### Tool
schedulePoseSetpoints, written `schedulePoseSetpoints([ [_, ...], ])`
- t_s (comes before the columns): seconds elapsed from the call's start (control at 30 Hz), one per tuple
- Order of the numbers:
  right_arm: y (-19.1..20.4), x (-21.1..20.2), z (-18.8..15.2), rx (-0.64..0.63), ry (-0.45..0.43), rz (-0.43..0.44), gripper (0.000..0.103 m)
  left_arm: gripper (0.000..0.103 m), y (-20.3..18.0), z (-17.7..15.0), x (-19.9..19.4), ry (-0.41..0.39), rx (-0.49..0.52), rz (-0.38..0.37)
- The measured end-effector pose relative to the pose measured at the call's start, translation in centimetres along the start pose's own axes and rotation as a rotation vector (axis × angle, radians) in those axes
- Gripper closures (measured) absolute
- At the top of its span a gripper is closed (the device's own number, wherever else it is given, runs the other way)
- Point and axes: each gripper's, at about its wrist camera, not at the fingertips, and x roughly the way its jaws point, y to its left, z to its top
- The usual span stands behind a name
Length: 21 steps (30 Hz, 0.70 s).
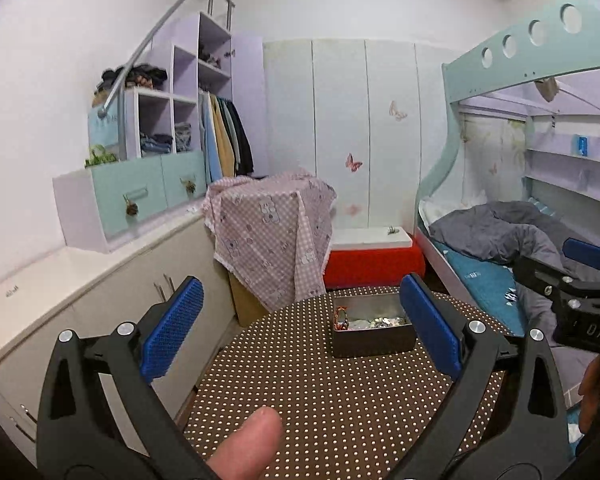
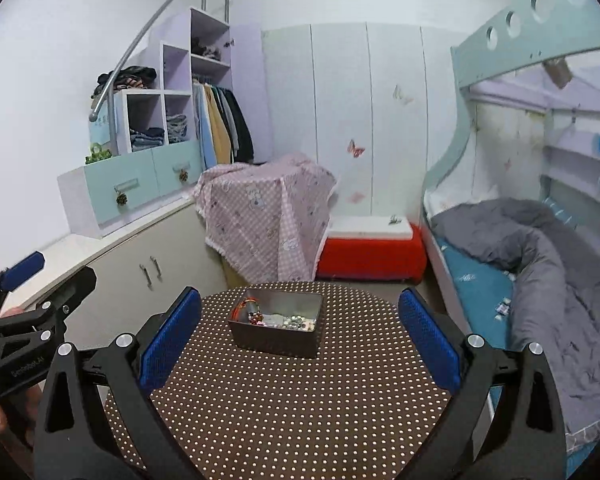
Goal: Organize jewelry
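A grey metal tin stands on the far part of a round table with a brown dotted cloth. It holds jewelry: a red and orange bracelet at its left end and shiny beads beside it. My left gripper is open and empty, above the table short of the tin. My right gripper is open and empty, also short of the tin. Each gripper shows at the edge of the other's view.
A box under a pink checked cloth stands behind the table. A red and white box lies on the floor. White cabinets run along the left. A bunk bed with a grey duvet is at the right.
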Motion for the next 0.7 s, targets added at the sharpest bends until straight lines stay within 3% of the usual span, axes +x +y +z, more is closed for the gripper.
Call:
schedulePoseSetpoints([
  [0.43, 2.0, -7.0, -3.0, 0.007, -0.071, -0.020, 0.008, 0.006, 1.6, -1.4, -7.9, -0.077, -0.057, 0.030],
  [0.7, 2.9, -7.8, -3.3, 0.015, -0.079, -0.022, 0.008, 0.006, 1.9, -1.5, -9.3, -0.087, -0.063, 0.039],
])
